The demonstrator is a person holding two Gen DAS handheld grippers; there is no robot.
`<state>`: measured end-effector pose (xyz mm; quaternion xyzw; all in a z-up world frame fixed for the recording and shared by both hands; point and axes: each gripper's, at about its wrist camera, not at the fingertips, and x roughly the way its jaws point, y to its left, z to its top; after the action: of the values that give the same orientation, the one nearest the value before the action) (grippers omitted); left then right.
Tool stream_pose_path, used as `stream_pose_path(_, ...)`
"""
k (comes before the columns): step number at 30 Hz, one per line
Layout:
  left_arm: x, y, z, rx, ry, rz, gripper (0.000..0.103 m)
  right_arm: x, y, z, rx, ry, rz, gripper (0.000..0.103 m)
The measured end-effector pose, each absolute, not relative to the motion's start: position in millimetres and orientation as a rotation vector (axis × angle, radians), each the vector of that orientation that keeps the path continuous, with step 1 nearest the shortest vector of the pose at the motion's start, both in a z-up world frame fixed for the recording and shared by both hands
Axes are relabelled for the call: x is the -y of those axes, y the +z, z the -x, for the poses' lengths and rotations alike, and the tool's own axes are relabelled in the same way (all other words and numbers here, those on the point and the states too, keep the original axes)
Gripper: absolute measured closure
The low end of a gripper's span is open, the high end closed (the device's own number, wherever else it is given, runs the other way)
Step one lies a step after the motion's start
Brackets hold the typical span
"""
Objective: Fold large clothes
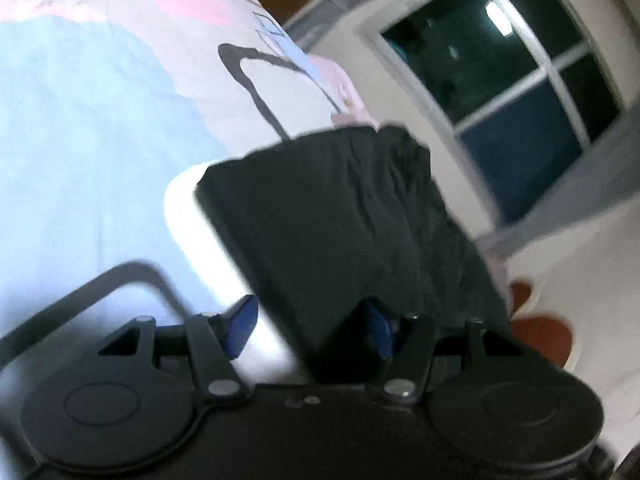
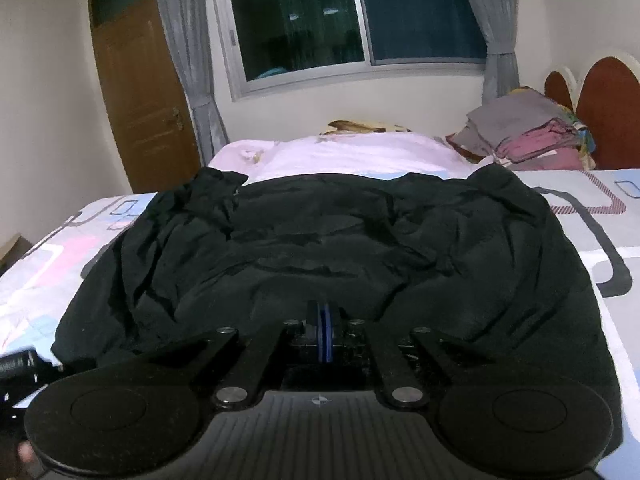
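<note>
Pinching together at the near hem, the right gripper [image 2: 323,316] has its two blue pads pressed flat against each other, with the black garment [image 2: 328,248] bunched right at their tips; whether a fold of cloth is caught between them cannot be told. The left gripper [image 1: 310,326] stands with its blue fingers [image 1: 242,326] spread apart, and the same black garment [image 1: 344,216] drapes over the right-hand one, so that finger is mostly hidden; the left-hand finger is bare and no grip on the cloth is shown.

Taking the bed [image 2: 600,232] as landmark, the garment lies spread on its patterned cover, crumpled, its long axis running across the bed from left to right in the right wrist view, the near edge wide and the far edge narrowing toward the pink sheet [image 2: 352,156]. A wrinkled lobe, perhaps a sleeve, sticks out at the far left corner.

Beyond the garment, at the far right of the bed, a pile of folded clothes [image 2: 528,132] sits against the red headboard [image 2: 608,108]. Behind the bed the window [image 2: 352,16] is dark, flanked by grey curtains [image 2: 184,48], and a wooden door [image 2: 140,92] stands to the left.
</note>
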<state>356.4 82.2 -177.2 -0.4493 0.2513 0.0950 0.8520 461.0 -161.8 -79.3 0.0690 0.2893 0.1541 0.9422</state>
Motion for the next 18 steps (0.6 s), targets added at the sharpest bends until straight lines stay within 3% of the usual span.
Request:
stream_pose_path(8, -90.3, -181.6, -391.0, -0.533, 0.169, 0.917, 0.040, 164.8, -84.6, -469.6, -0.583, 0.300, -0.183, 0.100)
stream_pose_path(14, -85.4, -172.9, -399.1, -0.560, 0.152, 0.814, 0.052, 161.4, -84.5, -475.4, -0.627, 0.255, -0.192, 0.100)
stream_pose_path(17, -84.4, -172.7, -398.7, -0.572, 0.144, 0.816, 0.051, 162.3, -79.2, -471.8, -0.622, 0.241, -0.203, 0.100)
stream_pose_path(18, -86.3, -174.6, -398.8, -0.577, 0.144, 0.818, 0.045, 164.1, -73.9, -468.1, -0.597, 0.241, -0.216, 0.100)
